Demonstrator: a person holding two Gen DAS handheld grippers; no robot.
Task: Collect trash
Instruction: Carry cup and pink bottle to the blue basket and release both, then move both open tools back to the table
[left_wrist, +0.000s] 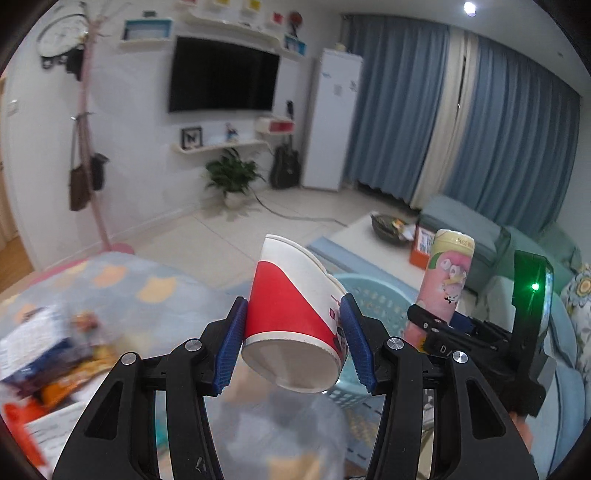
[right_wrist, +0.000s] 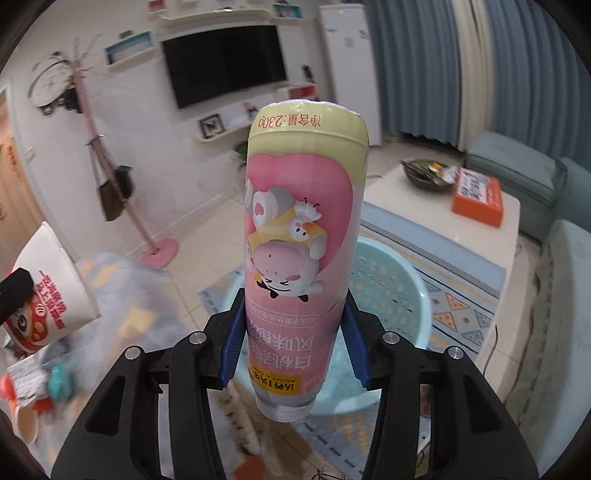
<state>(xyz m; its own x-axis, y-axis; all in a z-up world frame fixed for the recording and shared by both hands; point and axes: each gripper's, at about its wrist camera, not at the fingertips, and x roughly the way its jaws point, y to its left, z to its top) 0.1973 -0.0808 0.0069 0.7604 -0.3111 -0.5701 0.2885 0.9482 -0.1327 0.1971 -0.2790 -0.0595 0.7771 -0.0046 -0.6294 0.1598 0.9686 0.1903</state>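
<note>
Left wrist view: left gripper (left_wrist: 293, 345) is clamped on a red-and-white paper cup (left_wrist: 295, 317), held in the air over the light-blue basket (left_wrist: 373, 299).

Right wrist view: right gripper (right_wrist: 291, 343) squeezes a pink bottle (right_wrist: 301, 236) upside down, above the same basket (right_wrist: 391, 291).

Red-white paper cup (left_wrist: 295, 314) tilted, held aloft; pink bottle (right_wrist: 301, 258) inverted.

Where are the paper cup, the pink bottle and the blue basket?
paper cup (left_wrist: 291, 310), left wrist view, red side wall.
pink bottle (right_wrist: 299, 229), right wrist view, cartoon label.
blue basket (right_wrist: 391, 291), right wrist view, perforated inner wall.
</note>
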